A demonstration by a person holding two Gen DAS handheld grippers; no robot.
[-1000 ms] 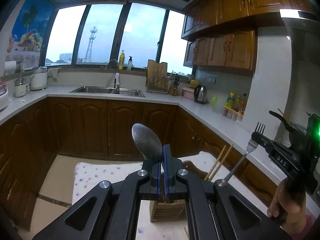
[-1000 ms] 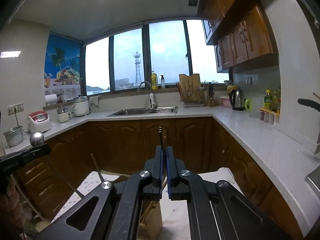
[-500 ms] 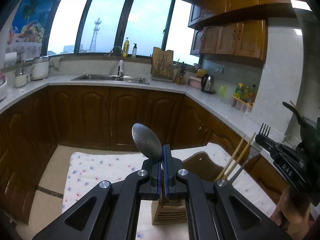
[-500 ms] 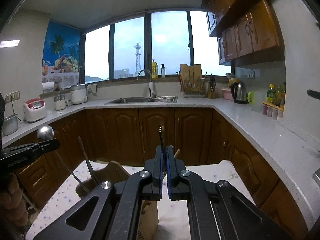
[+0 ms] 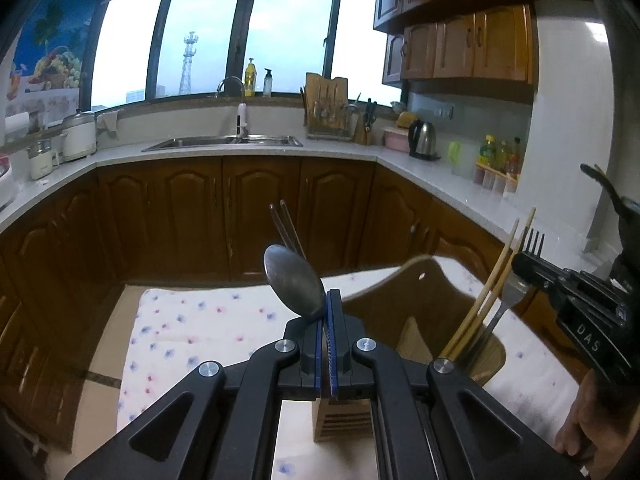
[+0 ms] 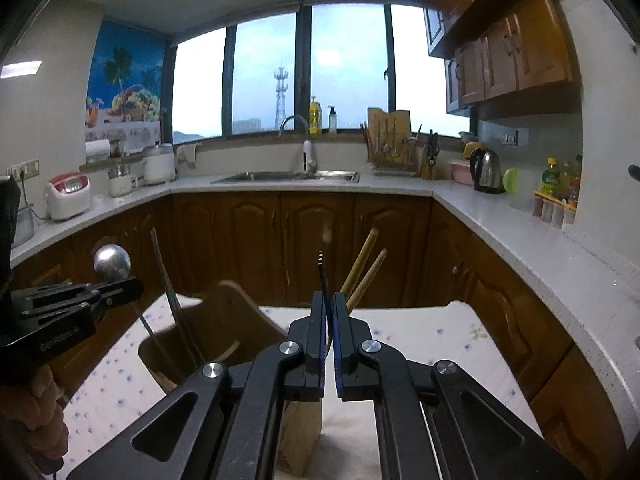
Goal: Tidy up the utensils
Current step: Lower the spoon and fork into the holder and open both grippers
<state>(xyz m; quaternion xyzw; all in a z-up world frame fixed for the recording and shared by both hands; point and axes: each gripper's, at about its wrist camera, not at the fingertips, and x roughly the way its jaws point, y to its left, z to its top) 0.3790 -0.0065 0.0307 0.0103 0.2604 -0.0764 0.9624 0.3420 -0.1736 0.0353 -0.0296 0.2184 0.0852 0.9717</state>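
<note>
The spoon (image 5: 294,282) is clamped by its handle between the blue pads of the left hand-held gripper (image 5: 327,312), bowl up and tilted to the left, directly above the wooden utensil holder (image 5: 424,312). In the right wrist view the same spoon shows at the left as a round bowl (image 6: 112,262) with its thin handle running down toward the holder's near-left compartment. The fork (image 5: 514,292) is clenched edge-on in the right hand-held gripper (image 6: 329,316), tines up; its handle reaches down into the holder beside two pale wooden chopsticks (image 5: 492,292) that lean to the right. A darker pair of chopsticks (image 5: 286,226) stands behind the spoon bowl, on the far left of the holder. Both hand-held grippers are fully clenched, each grasping its own utensil, the left one on the spoon and the right one on the fork. The holder is a light wooden box with a high curved back wall and a slotted front face, standing on a desk covered with a white cloth (image 5: 192,328) printed with small flowers. A hand (image 5: 588,428) grips the right tool at the near right edge. Beyond, brown cabinets (image 5: 256,208) carry a white counter with a sink (image 5: 224,142), a kettle (image 5: 422,140) and a knife rack below a wide window (image 5: 208,44).
</note>
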